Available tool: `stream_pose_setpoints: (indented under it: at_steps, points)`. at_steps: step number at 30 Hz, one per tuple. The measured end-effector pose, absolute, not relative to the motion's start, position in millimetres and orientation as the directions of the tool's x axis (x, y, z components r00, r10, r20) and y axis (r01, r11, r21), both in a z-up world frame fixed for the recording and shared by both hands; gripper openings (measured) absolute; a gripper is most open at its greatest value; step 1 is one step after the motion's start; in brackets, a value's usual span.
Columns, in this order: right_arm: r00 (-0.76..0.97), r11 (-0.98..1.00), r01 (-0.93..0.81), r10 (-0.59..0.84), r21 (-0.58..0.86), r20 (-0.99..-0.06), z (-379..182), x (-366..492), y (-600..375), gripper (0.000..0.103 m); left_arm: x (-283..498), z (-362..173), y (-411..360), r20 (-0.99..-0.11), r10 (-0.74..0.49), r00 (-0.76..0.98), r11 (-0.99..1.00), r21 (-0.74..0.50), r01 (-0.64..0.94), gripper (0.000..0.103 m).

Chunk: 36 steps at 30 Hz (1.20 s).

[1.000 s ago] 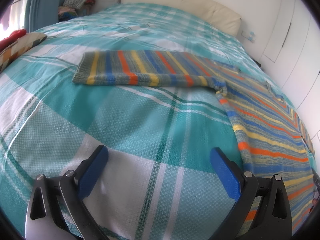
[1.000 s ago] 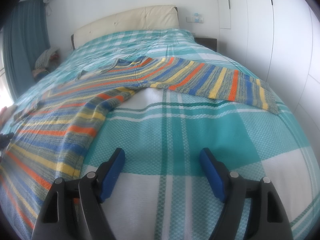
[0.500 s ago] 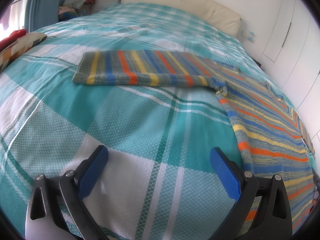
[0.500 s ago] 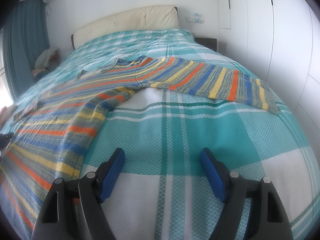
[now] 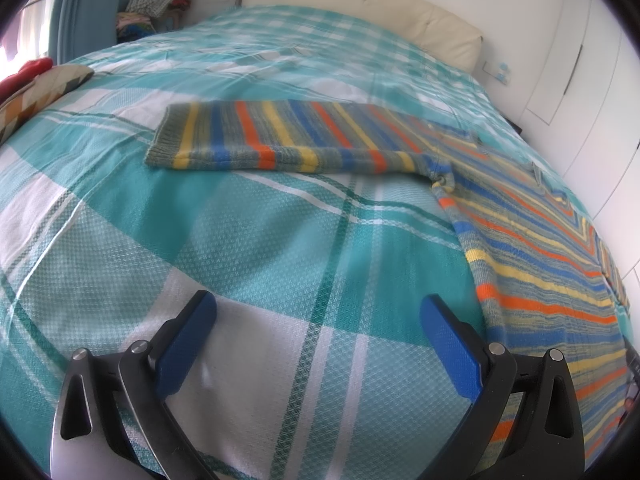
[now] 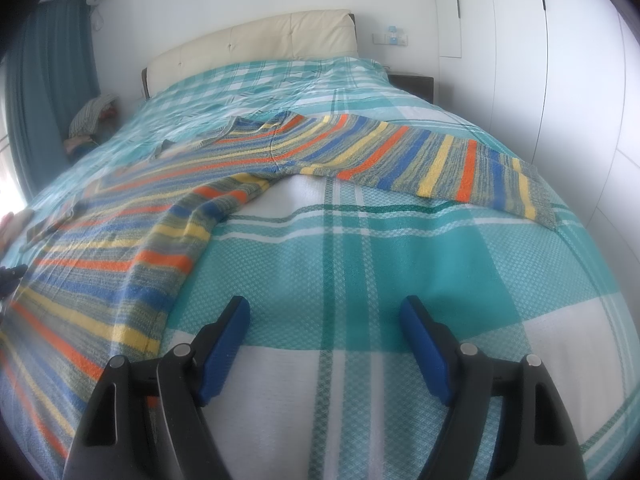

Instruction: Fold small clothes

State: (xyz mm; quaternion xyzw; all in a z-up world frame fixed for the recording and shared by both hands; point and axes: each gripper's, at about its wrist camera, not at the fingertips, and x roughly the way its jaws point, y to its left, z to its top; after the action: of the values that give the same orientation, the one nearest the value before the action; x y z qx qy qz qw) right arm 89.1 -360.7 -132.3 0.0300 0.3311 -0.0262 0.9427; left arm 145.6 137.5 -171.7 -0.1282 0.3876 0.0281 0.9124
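Two grippers hang over the teal plaid bedspread (image 5: 280, 240) with jaws spread wide and nothing between them. The striped sweater (image 5: 560, 264) lies flat on the bed: beyond and to the right of the left gripper (image 5: 318, 320), beyond and to the left of the right gripper (image 6: 326, 322), sleeves stretched out ahead, untouched by either.

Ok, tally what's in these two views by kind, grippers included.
Striped sweater: 1
Sleeves spread out: 2
Bed with checked cover: 1
Headboard: 1
Grippers, both open and empty: 2
Total: 7
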Motion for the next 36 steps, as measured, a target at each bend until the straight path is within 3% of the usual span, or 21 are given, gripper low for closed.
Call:
stream_pose_setpoints:
  at_steps: [7,10,16,20,24,29,32,34,36]
  points:
    - [0.771,0.996,0.064,-0.012,0.059,-0.637,-129,88,-365,0.077,146,-172,135,-0.715,-0.05,0.697,0.965,-0.214,-0.15,0.102]
    - [0.758,0.976,0.039,0.112,0.216,-0.642,-112,85,-395,0.076,146,-172,135,-0.714,-0.051,0.698,0.965,-0.216,-0.15,0.102]
    - [0.824,0.814,0.281,0.068,0.509,-0.563,-72,67,-528,0.077,145,-171,134,-0.712,-0.054,0.7,0.964,-0.22,-0.15,0.102]
    - [0.796,0.689,0.354,0.134,0.633,-0.591,-80,80,-592,0.076,144,-171,132,-0.711,-0.055,0.701,0.963,-0.222,-0.15,0.102]
    - [0.765,0.661,0.361,0.194,0.658,-0.614,-92,107,-615,0.066,144,-171,133,-0.712,-0.054,0.7,0.963,-0.221,-0.151,0.102]
    - [0.715,0.682,0.446,0.118,0.58,-0.689,-107,136,-623,0.056,144,-171,133,-0.714,-0.05,0.698,0.964,-0.216,-0.152,0.102]
    - [0.678,0.699,0.471,0.102,0.537,-0.728,-115,146,-622,0.031,145,-172,132,-0.716,-0.048,0.697,0.965,-0.214,-0.153,0.102]
    - [0.651,0.736,0.465,0.093,0.493,-0.753,-115,150,-617,0.009,146,-172,132,-0.716,-0.049,0.697,0.965,-0.215,-0.153,0.102]
    - [0.64,0.769,0.461,0.057,0.442,-0.766,-104,150,-611,0.005,146,-172,132,-0.716,-0.049,0.697,0.965,-0.215,-0.153,0.102]
